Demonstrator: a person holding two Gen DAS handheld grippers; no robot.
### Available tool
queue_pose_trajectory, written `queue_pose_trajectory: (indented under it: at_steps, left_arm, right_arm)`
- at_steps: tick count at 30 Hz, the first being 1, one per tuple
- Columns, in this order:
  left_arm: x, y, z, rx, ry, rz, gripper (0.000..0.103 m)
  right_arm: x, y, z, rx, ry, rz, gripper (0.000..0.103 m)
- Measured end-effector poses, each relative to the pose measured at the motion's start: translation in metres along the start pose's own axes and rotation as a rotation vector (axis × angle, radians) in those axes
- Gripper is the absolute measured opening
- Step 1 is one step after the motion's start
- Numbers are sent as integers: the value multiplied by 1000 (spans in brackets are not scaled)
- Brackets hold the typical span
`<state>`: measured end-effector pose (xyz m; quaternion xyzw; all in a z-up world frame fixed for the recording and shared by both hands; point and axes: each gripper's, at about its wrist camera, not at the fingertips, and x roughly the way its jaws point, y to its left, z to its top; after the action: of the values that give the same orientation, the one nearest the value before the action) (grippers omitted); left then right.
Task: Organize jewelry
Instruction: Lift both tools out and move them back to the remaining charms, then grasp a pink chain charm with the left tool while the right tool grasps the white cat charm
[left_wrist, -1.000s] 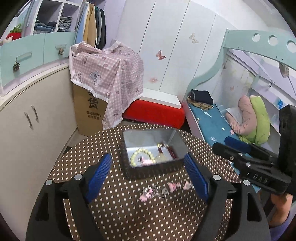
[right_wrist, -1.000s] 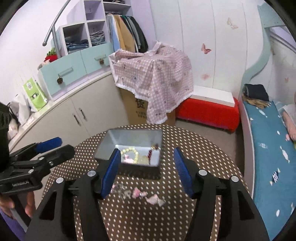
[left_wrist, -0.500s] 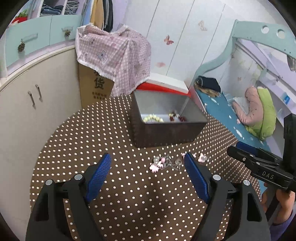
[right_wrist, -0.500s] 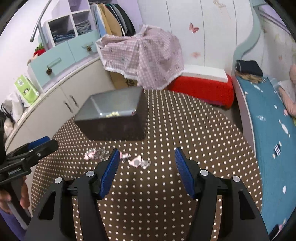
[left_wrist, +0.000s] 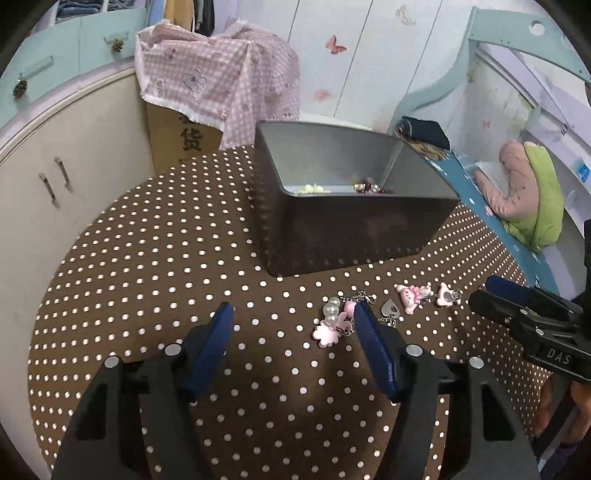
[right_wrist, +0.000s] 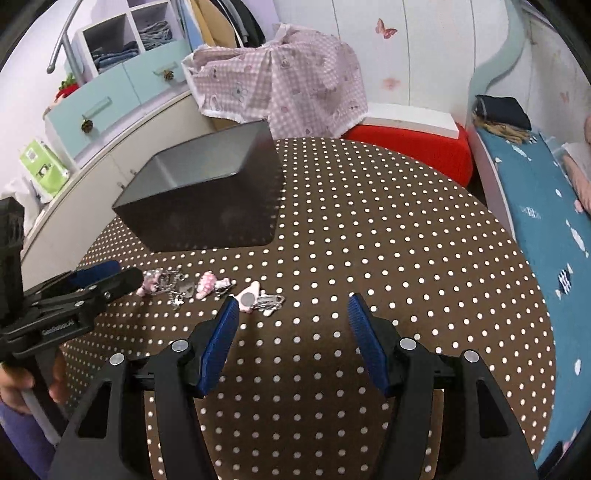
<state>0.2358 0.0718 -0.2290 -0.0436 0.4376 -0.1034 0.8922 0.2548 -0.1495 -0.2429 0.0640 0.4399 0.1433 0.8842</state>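
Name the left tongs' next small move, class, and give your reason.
Probably shift the left tongs slightly right to straddle the pink charm. Their jaws are closing with nothing between them; the charm lies just inside the right finger, loose on the table, outside the box.

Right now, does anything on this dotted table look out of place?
Yes. Several pink charms and small metal pieces lie loose on the tablecloth in front of the dark box, while beaded jewelry already sits inside it. Nothing looks damaged.
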Motion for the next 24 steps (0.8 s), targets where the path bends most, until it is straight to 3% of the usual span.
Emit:
queue_pose_trajectory:
  at_steps: [4, 7, 11, 15, 17, 24]
  left_arm:
    - [5, -1, 2, 23, -1, 7, 63]
    - [6, -3, 4, 45, -2, 16, 50]
    - [7, -7, 7, 52, 8, -28, 33]
    - [7, -10, 6, 65, 10, -65, 22]
    - [6, -10, 5, 55, 20, -111, 8]
    - [5, -7, 2, 36, 19, -154, 8]
  right_arm:
    - [4, -2, 1, 5, 1, 7, 60]
    - [7, -3, 4, 4, 4, 12, 60]
    - [10, -2, 7, 5, 2, 13, 60]
    - [11, -2, 8, 5, 2, 13, 60]
    - [10, -3, 7, 7, 2, 13, 60]
    - [7, -4, 4, 8, 1, 21, 60]
